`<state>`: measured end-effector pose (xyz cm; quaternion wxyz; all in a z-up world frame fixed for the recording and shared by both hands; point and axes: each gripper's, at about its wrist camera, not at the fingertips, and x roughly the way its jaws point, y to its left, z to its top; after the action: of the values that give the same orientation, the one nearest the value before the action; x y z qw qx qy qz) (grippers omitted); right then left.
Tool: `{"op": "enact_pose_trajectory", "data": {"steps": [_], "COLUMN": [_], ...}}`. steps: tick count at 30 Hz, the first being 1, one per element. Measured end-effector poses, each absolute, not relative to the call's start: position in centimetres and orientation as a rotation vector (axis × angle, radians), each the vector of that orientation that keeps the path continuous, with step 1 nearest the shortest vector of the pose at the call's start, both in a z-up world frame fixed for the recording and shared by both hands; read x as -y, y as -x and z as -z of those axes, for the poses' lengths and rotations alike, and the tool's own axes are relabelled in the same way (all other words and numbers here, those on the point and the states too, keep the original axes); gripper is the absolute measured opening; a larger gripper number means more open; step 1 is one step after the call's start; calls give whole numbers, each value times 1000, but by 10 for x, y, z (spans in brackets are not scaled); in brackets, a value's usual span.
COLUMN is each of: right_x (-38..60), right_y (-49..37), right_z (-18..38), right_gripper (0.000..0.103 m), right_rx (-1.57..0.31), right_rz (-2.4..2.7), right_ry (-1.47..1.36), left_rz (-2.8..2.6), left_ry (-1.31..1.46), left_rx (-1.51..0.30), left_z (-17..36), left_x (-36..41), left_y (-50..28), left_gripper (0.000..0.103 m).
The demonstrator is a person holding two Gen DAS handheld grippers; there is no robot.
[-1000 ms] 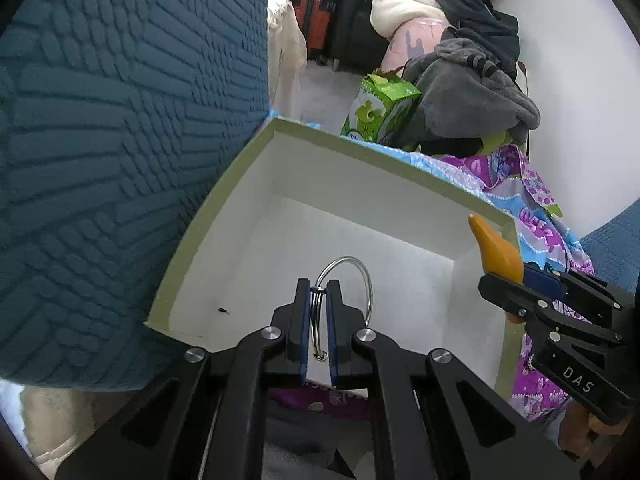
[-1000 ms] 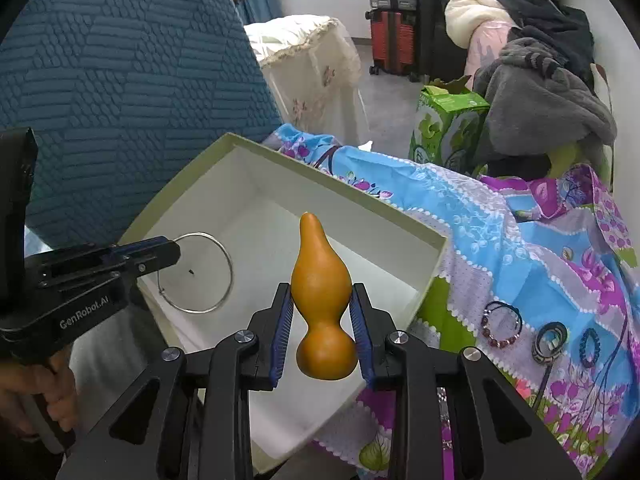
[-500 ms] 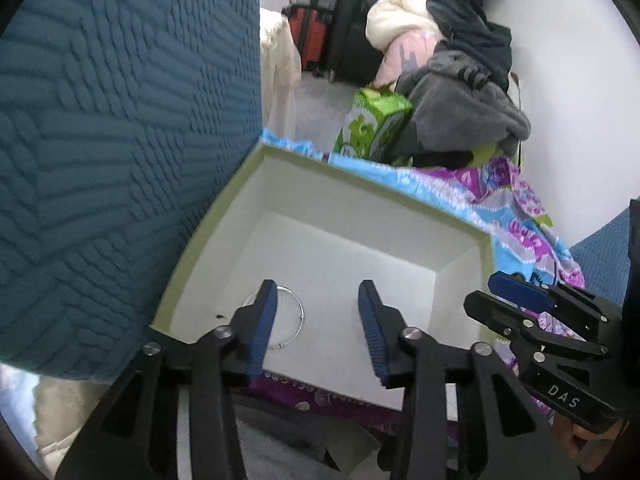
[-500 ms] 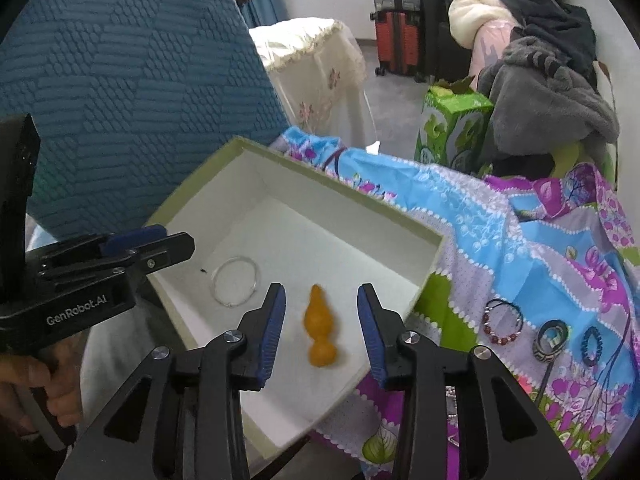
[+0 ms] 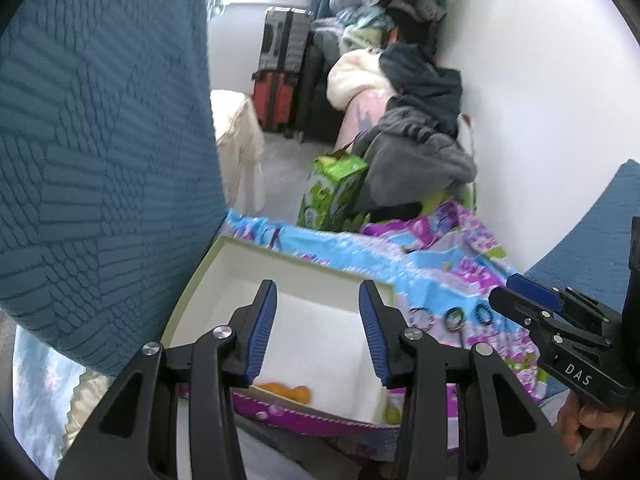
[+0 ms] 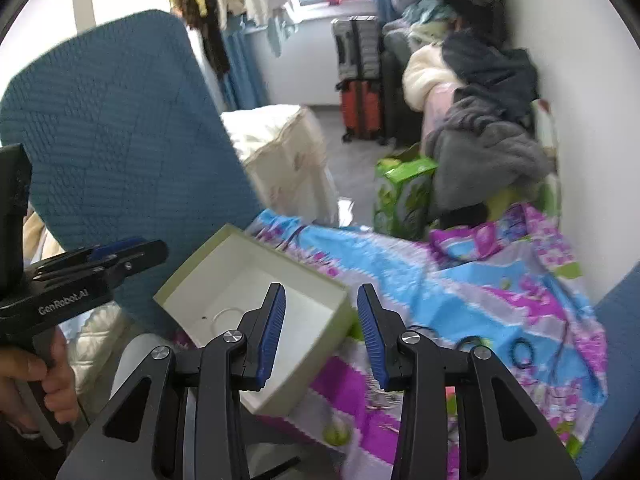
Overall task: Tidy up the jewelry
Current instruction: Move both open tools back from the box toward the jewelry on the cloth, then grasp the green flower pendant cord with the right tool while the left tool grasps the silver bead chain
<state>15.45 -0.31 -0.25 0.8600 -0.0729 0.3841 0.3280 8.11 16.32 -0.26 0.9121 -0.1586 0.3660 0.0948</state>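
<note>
A white box with a green rim (image 5: pixel 304 266) (image 6: pixel 256 240) sits on the flowered blanket. An orange gourd pendant (image 5: pixel 286 392) lies at its near edge, and a thin silver ring (image 6: pixel 226 316) lies on its floor. My left gripper (image 5: pixel 316 330) is open and empty above the box. My right gripper (image 6: pixel 320 336) is open and empty above the box's right corner. Several dark bracelets (image 5: pixel 454 316) (image 6: pixel 520 350) lie on the blanket to the right of the box.
A blue textured chair back (image 5: pixel 100 152) (image 6: pixel 120 152) rises at the left. A green carton (image 5: pixel 332 192), a clothes pile (image 6: pixel 480 136) and suitcases (image 6: pixel 360 92) stand beyond the blanket. A white wall is at the right.
Both grippers opened and dropped the silver ring and the orange gourd into the box. Both then lifted and drew back, so the box looks smaller now.
</note>
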Motion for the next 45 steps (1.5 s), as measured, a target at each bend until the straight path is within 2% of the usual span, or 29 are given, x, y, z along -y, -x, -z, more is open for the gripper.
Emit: {"op": "enact_pose_trajectory", "data": {"steps": [9, 18, 34, 45], "right_x": [63, 114, 177, 194], "right_y": [-144, -141, -127, -135], "right_z": [-40, -50, -14, 61], "right_gripper": [36, 36, 36, 36], "right_rx": [-702, -651, -680, -716], "right_rz": [-606, -517, -419, -365], "right_ry": [93, 32, 24, -20], "left_rz": [-138, -62, 55, 141], "left_ry": [306, 262, 248, 319], "left_rx": [-679, -653, -694, -784], "left_z": [-31, -41, -3, 66], "left_x": [-123, -71, -12, 12], "left_y": [-79, -98, -100, -135], "left_gripper": [43, 43, 43, 43]}}
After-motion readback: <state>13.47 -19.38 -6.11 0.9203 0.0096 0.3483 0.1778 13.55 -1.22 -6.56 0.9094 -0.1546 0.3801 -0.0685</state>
